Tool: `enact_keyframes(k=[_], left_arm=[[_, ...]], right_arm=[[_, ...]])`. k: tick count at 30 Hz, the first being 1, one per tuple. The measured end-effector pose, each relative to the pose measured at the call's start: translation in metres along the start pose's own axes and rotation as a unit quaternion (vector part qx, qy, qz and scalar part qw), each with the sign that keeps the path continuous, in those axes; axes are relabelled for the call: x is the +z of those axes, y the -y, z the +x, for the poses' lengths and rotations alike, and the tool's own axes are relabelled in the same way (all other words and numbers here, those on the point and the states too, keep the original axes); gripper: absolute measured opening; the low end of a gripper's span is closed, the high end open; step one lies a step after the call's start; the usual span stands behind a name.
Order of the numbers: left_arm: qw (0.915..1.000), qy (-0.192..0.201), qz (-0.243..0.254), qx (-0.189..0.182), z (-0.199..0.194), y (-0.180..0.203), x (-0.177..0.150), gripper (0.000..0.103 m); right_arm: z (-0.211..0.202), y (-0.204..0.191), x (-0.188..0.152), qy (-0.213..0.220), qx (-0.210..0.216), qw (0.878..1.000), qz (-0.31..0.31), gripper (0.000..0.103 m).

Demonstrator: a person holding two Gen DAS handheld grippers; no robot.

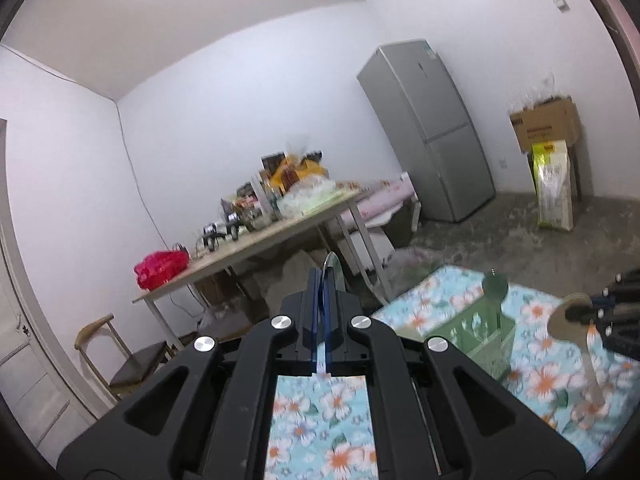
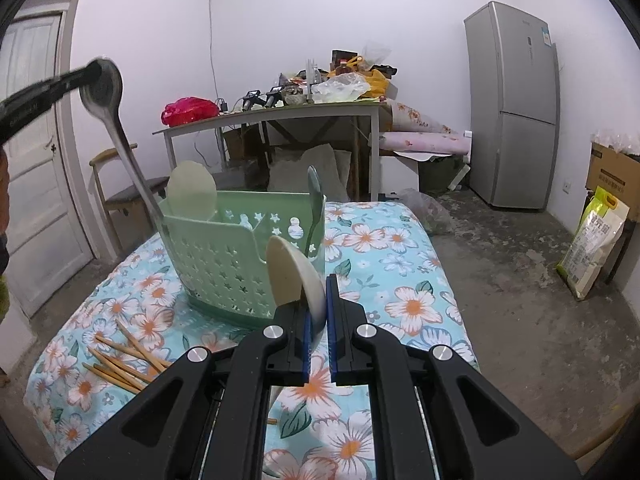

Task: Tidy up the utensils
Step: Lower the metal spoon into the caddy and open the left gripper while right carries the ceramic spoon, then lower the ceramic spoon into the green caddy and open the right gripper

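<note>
My left gripper (image 1: 323, 276) is shut on the bowl of a metal spoon (image 1: 332, 264), seen edge on. In the right wrist view the left gripper (image 2: 86, 76) is high at the left. The metal spoon (image 2: 102, 88) hangs handle down, its end hidden behind the left corner of the green basket (image 2: 224, 256). My right gripper (image 2: 318, 284) is shut on the bowl of a cream spoon (image 2: 294, 276), just right of the basket. Another cream spoon (image 2: 192, 192) and a green spoon (image 2: 316, 200) stand in the basket. Several chopsticks (image 2: 120, 356) lie on the floral cloth (image 2: 400, 248).
Beyond the cloth-covered surface stands a cluttered table (image 2: 280, 112) with a red bag (image 2: 188, 110), and a chair (image 2: 120, 192) at the left. A grey fridge (image 2: 512, 108), a cardboard box (image 2: 612, 168) and a sack (image 2: 592, 248) stand at the right. The right gripper (image 1: 580, 312) and basket (image 1: 480, 332) show in the left wrist view.
</note>
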State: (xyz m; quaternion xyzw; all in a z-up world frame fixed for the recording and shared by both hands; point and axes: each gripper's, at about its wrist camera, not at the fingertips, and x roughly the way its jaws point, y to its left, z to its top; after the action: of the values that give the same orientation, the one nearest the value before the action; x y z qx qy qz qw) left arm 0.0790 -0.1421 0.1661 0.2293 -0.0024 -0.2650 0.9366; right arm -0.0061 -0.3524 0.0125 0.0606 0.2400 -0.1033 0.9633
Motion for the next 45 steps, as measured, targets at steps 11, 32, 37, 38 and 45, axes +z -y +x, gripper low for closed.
enact_keyframes(k=[11, 32, 37, 38, 45], left_arm=[[0.9982, -0.009, 0.058, -0.012, 0.042, 0.026, -0.024, 0.001], [0.9573, -0.082, -0.230, -0.154, 0.066, -0.025, -0.070, 0.035], [0.9421, -0.102, -0.275, -0.162, 0.042, -0.036, -0.084, 0.053], [0.9399, -0.110, -0.279, -0.163, 0.036, -0.036, -0.089, 0.055], [0.9307, -0.148, -0.298, -0.153, 0.005, -0.026, -0.129, 0.074]], right_arm=[[0.005, -0.004, -0.004, -0.008, 0.009, 1.000, 0.001, 0.006], [0.001, 0.006, 0.007, 0.015, 0.047, 0.998, 0.040, 0.007], [-0.010, 0.018, 0.034, 0.075, 0.077, 0.993, 0.054, 0.007], [-0.011, 0.019, 0.039, 0.085, 0.079, 0.992, 0.054, 0.007], [-0.007, 0.017, 0.080, 0.166, 0.084, 0.982, 0.039, 0.007]])
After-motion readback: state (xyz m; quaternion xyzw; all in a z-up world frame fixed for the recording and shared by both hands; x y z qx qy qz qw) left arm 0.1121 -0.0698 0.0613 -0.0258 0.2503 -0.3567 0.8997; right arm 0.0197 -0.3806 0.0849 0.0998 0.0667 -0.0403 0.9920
